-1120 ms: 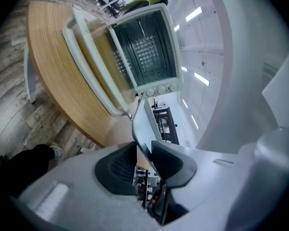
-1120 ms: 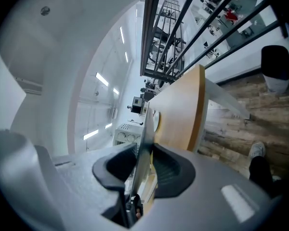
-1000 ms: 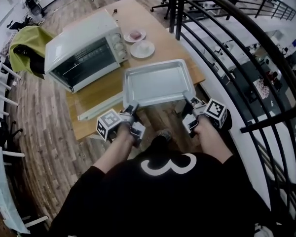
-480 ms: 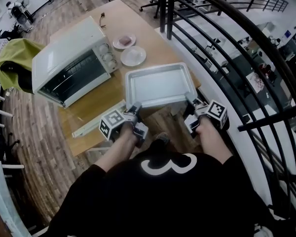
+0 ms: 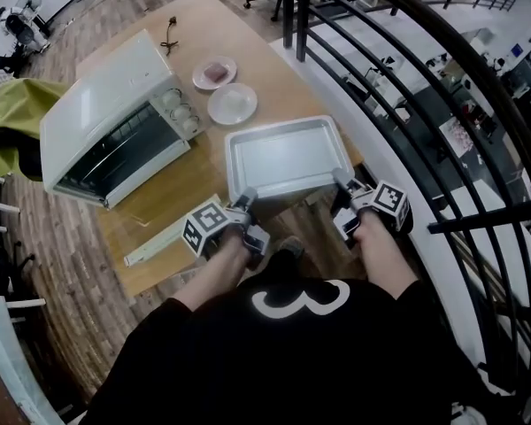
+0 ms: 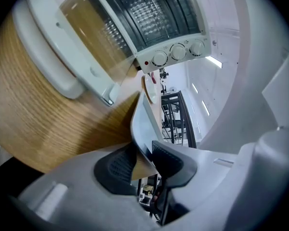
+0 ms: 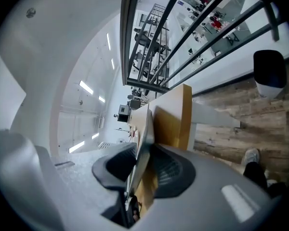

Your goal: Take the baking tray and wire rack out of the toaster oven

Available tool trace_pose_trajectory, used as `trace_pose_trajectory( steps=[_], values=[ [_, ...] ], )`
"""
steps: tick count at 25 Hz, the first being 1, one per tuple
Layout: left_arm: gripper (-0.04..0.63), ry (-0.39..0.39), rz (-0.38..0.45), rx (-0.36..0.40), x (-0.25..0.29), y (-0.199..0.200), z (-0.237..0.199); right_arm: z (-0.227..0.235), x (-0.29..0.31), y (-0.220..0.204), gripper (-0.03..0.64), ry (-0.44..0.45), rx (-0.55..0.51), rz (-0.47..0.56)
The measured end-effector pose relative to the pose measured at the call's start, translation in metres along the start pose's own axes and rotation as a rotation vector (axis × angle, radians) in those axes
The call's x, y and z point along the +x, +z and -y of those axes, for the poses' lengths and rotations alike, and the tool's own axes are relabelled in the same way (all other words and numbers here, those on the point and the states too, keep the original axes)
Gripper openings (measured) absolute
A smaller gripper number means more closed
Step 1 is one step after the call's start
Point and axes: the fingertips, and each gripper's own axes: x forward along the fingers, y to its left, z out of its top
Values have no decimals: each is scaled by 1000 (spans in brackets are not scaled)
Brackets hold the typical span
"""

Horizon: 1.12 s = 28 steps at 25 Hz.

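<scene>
The silver baking tray (image 5: pixel 288 156) is level over the near right part of the wooden table (image 5: pixel 181 197); whether it touches the wood I cannot tell. My left gripper (image 5: pixel 245 197) is shut on the tray's near left corner, my right gripper (image 5: pixel 345 184) on its near right corner. The left gripper view shows the tray rim (image 6: pixel 139 124) pinched between the pads of the left gripper (image 6: pixel 143 160). In the right gripper view the tray edge (image 7: pixel 144 143) is pinched by the right gripper (image 7: pixel 144 170). The white toaster oven (image 5: pixel 106 104) stands at the left with its door (image 5: pixel 173 228) folded down; a wire mesh (image 6: pixel 144 8) shows inside.
Two small plates (image 5: pixel 233 104) (image 5: pixel 214 72) sit behind the tray, beside the oven's knobs (image 6: pixel 178 52). A black metal railing (image 5: pixel 425 87) runs close along the table's right side, with a drop beyond. A green cloth (image 5: pixel 9 122) lies at the far left.
Both grippers have carried the tray lower, toward the table's near right corner. The grip on both corners is unchanged. The oven has shifted leftward in the head view.
</scene>
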Motion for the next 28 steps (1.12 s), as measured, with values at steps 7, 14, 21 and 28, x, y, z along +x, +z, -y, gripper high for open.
trace_pose_trajectory(
  steps=[7,14,21,28],
  values=[
    [109,45,-11,17,26,4,-9,20,22,16,109,-72,-83,-27],
    [110,73,-39,31,37,-3,-16,24,29,22,146,-154,-253,-111],
    [157,-2,-124,99,46,-12,-1,15,33,13,220,-100,-439,-286],
    [204,2,-276,348,46,-31,9,20,21,-10,239,-95,-724,-568]
  ],
)
